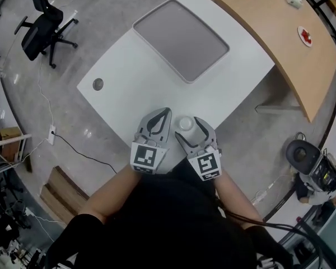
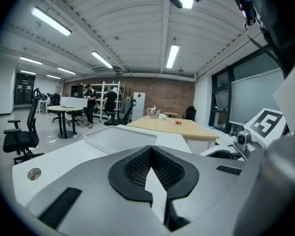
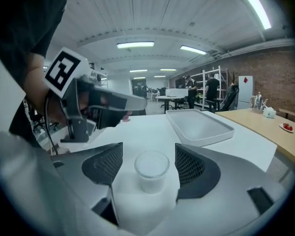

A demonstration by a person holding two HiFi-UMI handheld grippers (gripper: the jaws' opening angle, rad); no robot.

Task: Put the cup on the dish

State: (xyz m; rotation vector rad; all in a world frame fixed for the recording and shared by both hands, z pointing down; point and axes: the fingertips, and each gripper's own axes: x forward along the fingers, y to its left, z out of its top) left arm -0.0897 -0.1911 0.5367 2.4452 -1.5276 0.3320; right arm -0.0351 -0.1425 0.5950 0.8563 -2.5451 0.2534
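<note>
1. While the cup [image 1: 185, 123] stands upright at the near edge of the white table [image 1: 129, 77], close to the person, the right gripper [image 3: 148, 157] has its jaws spread wide on either side of it. Neither pad touches the cup, so the gripper holds nothing. It seems set there so the jaws can close on the cup's wall.
2. Just beside it, the left gripper [image 2: 150, 156] has its jaws brought together on nothing. It appears parked out of the way, since one gripper is likely enough for a cup.
3. Farther across the same table lies the dish [image 1: 179, 38], a shallow grey tray with nothing in it, well apart from the cup. The cup is therefore not yet placed, and the carry would go forward over bare tabletop.
4. Beyond the table, a wooden table [image 1: 269, 21] and an office chair [image 1: 42, 29] stand clear of that path.
</note>
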